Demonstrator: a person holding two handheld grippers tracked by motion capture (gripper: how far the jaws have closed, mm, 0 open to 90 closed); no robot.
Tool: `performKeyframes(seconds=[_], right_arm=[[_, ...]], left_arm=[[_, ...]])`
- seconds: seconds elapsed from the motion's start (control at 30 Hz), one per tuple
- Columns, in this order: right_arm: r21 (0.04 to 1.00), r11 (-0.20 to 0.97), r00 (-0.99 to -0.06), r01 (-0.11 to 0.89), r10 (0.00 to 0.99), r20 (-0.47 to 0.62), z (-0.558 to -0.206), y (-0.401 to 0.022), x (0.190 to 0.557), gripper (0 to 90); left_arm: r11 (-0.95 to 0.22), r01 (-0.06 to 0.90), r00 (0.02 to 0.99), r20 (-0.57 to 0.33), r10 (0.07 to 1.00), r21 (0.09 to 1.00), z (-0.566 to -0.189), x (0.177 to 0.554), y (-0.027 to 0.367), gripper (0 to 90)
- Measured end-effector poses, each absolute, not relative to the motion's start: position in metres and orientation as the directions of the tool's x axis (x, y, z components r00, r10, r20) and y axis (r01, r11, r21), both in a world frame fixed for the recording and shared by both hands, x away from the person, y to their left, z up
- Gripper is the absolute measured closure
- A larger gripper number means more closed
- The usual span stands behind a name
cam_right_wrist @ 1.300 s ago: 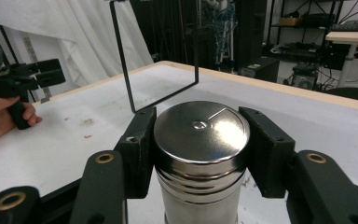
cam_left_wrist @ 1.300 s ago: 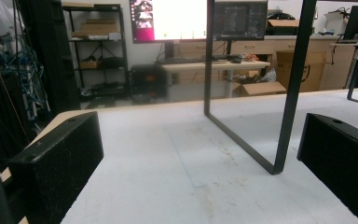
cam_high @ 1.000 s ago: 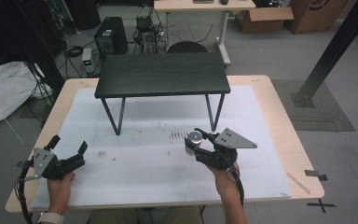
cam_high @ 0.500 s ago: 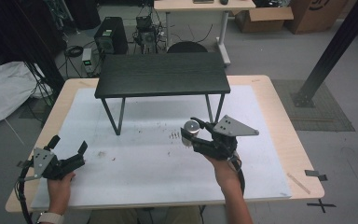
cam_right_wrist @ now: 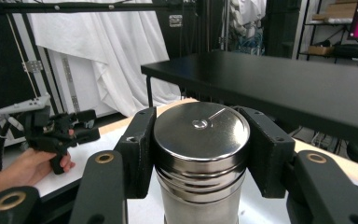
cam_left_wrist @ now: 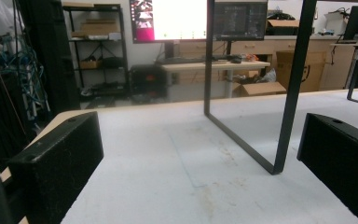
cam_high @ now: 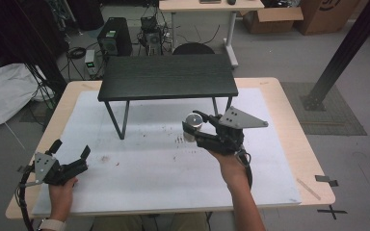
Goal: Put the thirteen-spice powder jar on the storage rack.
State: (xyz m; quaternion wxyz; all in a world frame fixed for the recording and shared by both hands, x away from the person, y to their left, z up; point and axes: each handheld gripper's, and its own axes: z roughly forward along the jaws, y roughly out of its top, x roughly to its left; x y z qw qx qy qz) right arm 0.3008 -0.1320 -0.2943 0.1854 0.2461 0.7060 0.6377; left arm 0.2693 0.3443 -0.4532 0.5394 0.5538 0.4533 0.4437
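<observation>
Right gripper (cam_high: pixel 189 129) clamped on steel canister (cam_right_wrist: pixel 200 154), carrying near black shelf (cam_high: pixel 167 77) at 12 o'clock. Left gripper (cam_high: pixel 72 154) spread, empty, idle. Next, likely: set canister down upright.

no legible text, labels, or numbers

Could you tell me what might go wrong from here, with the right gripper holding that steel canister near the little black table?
1. The right gripper holds the steel canister near its lid; smooth metal may slip through the fingers.
2. The black table has its top edge level with the canister, so moving forward could knock it.
3. The left gripper is open at the far side, too distant to help.
</observation>
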Motion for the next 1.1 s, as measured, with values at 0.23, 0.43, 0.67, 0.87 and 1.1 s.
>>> performKeyframes(seconds=[0.23,0.43,0.67,0.87,1.1], right_arm=[[0.994,0.059,-0.826,0.091,0.562,0.042,-0.276,-0.127,0.308,49.1],[0.995,0.069,-0.835,0.069,0.55,0.02,-0.26,-0.12,0.315,49.1],[0.995,0.087,-0.845,0.048,0.535,-0.006,-0.244,-0.112,0.321,49.1],[0.996,0.086,-0.847,0.024,0.531,-0.025,-0.229,-0.105,0.331,49.1],[0.997,0.083,-0.845,0.006,0.534,-0.04,-0.215,-0.096,0.344,49.1]], left_arm=[[-0.006,0.023,0.195,0.001,0.981,1.0,-0.453,0.269,0.344,0.6],[-0.006,0.023,0.195,0.002,0.981,1.0,-0.453,0.269,0.344,0.6],[-0.006,0.023,0.195,0.001,0.981,1.0,-0.453,0.269,0.344,0.6],[-0.005,0.023,0.195,0.001,0.981,1.0,-0.453,0.269,0.344,0.6],[-0.005,0.024,0.194,0.001,0.981,1.0,-0.453,0.269,0.344,0.7]])
